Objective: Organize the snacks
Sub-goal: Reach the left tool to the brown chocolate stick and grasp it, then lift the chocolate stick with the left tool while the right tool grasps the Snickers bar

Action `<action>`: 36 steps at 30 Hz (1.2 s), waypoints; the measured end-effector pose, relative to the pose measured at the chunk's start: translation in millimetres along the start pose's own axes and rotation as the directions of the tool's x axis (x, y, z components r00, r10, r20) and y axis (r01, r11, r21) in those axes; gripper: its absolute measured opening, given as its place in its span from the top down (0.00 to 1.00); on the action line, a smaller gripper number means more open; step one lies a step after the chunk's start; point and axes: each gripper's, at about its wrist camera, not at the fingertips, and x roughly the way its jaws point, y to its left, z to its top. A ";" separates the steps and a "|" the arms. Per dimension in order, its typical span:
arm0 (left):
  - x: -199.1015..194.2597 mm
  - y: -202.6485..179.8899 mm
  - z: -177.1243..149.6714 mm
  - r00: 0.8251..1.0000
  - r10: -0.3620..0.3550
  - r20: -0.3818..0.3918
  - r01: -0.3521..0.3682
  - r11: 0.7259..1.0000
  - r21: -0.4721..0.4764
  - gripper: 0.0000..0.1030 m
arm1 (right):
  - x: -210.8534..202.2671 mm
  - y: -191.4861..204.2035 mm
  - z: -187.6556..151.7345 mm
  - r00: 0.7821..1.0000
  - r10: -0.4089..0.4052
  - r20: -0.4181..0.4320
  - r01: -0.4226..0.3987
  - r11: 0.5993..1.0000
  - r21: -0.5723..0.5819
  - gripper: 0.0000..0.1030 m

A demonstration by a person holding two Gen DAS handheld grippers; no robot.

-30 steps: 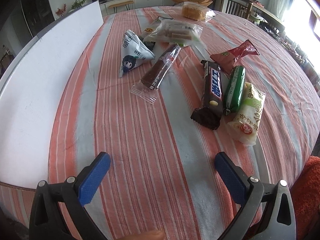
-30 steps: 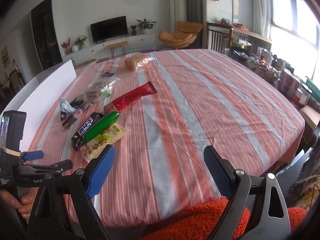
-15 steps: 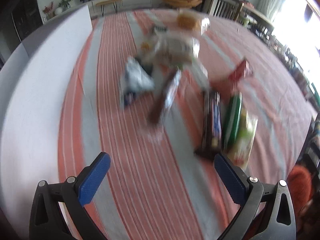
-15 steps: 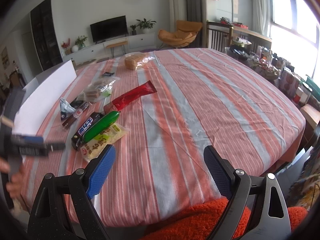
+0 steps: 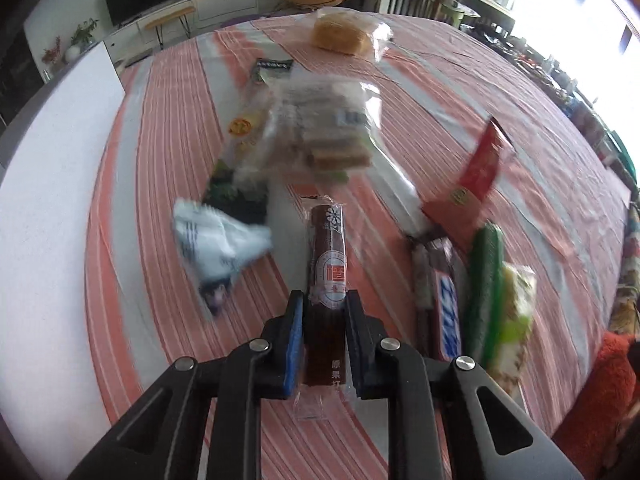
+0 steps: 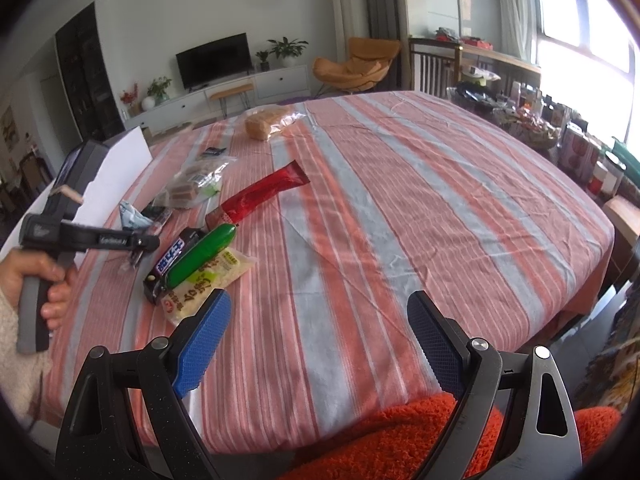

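Observation:
My left gripper [image 5: 323,308] is shut on a dark brown snack bar in a clear wrapper [image 5: 329,268]; the bar lies lengthways between the jaws, just over the striped tablecloth. It also shows in the right wrist view [image 6: 138,254], at the left by the snack pile. My right gripper [image 6: 318,316] is open and empty above the table's front edge. Other snacks lie around: a white triangular pack [image 5: 218,244], a clear bag of wafers [image 5: 324,136], a red packet [image 5: 476,176], a Snickers bar [image 5: 444,300], a green sausage [image 5: 484,280] and a pale yellow pack [image 5: 516,312].
A white board [image 5: 48,200] stands along the table's left side. A bagged bread loaf [image 5: 340,36] lies at the far end. An orange-red fuzzy cloth [image 6: 400,440] sits at the near edge. A cluttered side table [image 6: 540,128] is to the right.
My left gripper moved forward to the brown snack bar and shut on it; it was open a second ago. My right gripper has stayed still and open.

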 end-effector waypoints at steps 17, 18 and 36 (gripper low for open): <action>-30.5 -0.8 -62.3 0.995 0.031 0.094 -0.030 1.000 -0.007 0.83 | 144.5 104.6 99.1 0.670 0.552 -0.496 -0.456 0.833 0.311 0.14; -35.6 3.2 -65.7 0.995 0.012 0.101 -0.009 0.999 -0.033 0.83 | 157.2 109.8 98.4 0.651 0.552 -0.520 -0.443 0.834 0.331 0.14; -146.6 42.0 -80.6 0.950 -0.062 0.307 0.111 0.983 -0.147 0.83 | 177.7 163.6 56.5 0.770 0.151 -0.620 -0.245 0.967 -0.068 0.80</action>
